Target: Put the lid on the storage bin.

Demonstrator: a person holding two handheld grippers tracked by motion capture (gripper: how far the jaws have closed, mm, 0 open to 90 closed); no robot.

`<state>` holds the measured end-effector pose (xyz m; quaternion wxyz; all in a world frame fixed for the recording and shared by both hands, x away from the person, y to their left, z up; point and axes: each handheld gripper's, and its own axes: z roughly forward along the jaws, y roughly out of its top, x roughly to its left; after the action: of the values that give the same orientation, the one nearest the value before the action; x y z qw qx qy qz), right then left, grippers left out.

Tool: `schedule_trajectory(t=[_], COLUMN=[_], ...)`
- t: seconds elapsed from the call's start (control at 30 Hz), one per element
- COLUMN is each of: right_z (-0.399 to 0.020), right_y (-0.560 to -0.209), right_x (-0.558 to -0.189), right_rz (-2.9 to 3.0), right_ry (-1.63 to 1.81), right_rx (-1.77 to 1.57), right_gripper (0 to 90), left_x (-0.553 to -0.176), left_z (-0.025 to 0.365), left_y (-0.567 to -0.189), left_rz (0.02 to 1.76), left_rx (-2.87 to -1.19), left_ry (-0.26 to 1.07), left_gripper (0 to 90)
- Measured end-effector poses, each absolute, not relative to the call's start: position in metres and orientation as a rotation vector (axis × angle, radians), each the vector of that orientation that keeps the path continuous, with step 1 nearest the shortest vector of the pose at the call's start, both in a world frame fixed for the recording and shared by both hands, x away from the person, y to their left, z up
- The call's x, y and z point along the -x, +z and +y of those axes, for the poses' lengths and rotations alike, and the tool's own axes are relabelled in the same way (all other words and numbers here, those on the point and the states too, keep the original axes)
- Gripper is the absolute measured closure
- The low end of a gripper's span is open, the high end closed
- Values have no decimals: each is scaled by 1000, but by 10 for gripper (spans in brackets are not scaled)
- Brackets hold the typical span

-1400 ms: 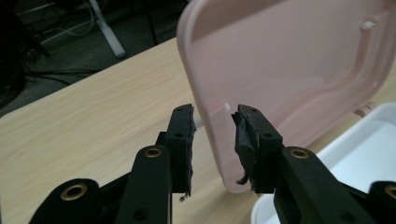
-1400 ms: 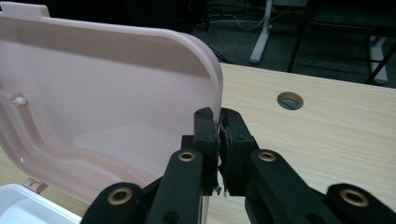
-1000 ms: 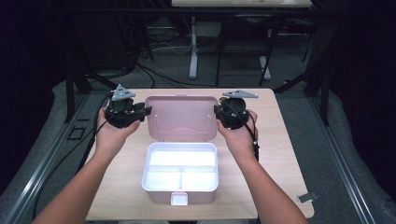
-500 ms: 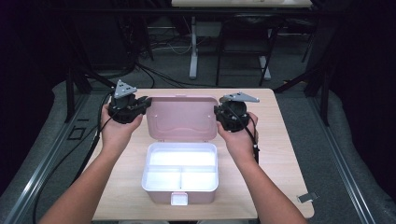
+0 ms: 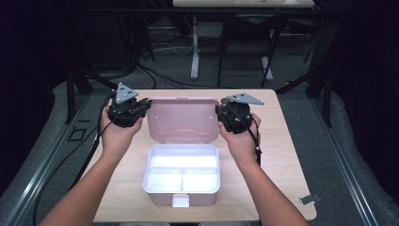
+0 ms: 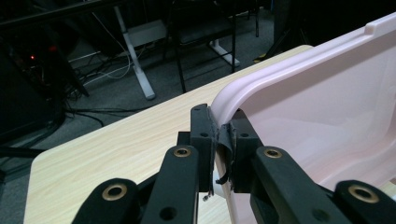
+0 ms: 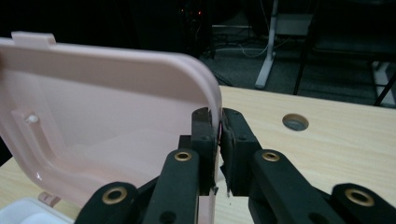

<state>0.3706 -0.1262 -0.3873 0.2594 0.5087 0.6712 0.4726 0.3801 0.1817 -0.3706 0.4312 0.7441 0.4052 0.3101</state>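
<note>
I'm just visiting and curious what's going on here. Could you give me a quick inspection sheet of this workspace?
Surface: light wooden table, round hole near one side.
Job's things: white box with compartments, nothing inside; pink lid raised.
Clutter: small grey clip near the table's corner.
Grippers: left gripper and right gripper each clamp a lid edge.
Cables: black cable trails off the left.
Surroundings: dark room, desk legs, floor wires.
</note>
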Motion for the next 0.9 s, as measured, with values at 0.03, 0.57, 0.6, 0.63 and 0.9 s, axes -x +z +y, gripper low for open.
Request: schedule_trajectory(t=[0.03,0.57,0.6,0.63,0.9], right_z=[-126,-125,-125,-125,-125], right_y=[-386,-379,-378,-378,-376], right_x=[-371,-363,-362,-361,-353], right_rz=[1815,1796,1795,1797,1805], right_ry=[1277,1332,1330,1330,1337], right_rx=[-1376,-1312,-1312,-1312,-1285], right_gripper=[843,791,790,789,769], left_x=[-379,-364,-363,-362,-353], left_z=[182,188,188,189,192], left_y=[-371,-371,-371,-371,-370], left_rz=[1008,977,973,970,946], left_rx=[-1852,-1809,-1813,-1812,-1787], left_ry=[775,730,726,723,695], left_gripper=[831,809,807,804,768])
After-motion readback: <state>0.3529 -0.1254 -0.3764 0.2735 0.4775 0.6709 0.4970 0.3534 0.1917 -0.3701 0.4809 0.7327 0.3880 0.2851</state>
